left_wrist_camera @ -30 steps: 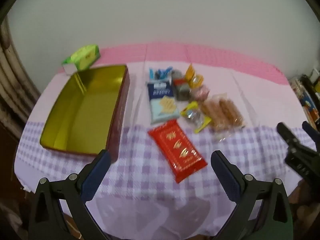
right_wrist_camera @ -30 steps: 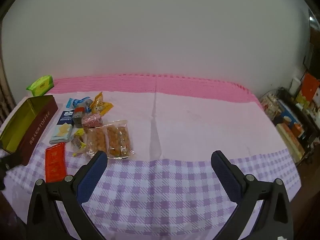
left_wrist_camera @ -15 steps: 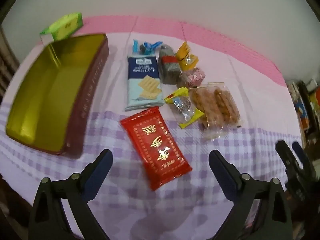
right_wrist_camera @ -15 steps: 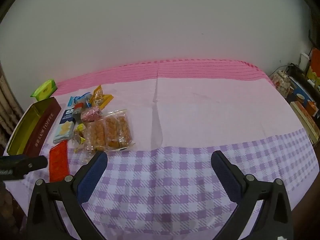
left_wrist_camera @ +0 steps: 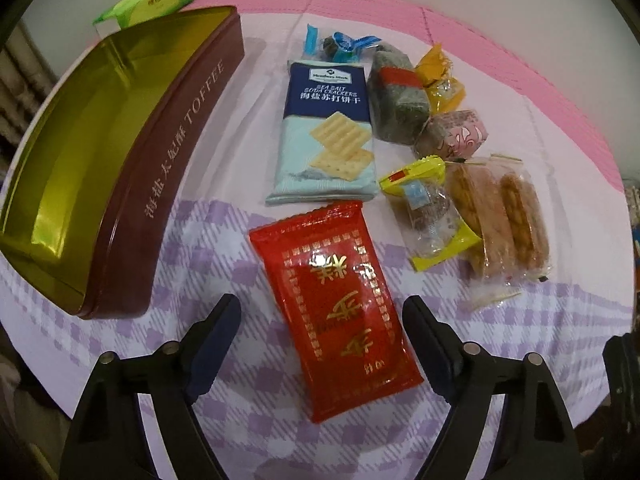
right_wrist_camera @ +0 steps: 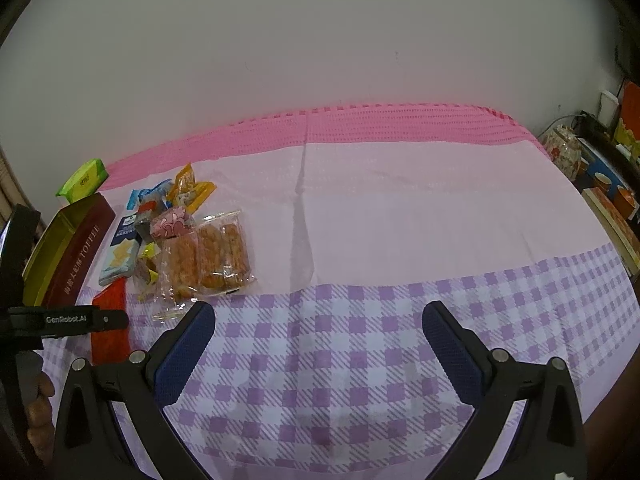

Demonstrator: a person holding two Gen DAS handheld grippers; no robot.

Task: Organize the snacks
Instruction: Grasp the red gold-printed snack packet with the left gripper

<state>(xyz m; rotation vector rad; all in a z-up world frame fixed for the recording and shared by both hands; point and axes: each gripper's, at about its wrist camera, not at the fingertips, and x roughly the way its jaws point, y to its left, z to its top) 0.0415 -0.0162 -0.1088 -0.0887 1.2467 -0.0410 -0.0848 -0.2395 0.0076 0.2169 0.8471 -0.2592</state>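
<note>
Over the red packet [left_wrist_camera: 335, 295], left tongs [left_wrist_camera: 322, 322] wide open, ready to grab it for the tin [left_wrist_camera: 120, 184]; right tongs [right_wrist_camera: 319, 330] open, empty.

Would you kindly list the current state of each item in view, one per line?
Toffee tin: open, lidless, nothing inside.
Red packet: sealed, flat on the cloth, between the left claw's fingers, ungrasped.
Cracker pack: sealed, lying flat.
Clear biscuit bag: sealed, flat.
Left claw: open, holding nothing.
Right claw: open, above bare cloth.
</note>
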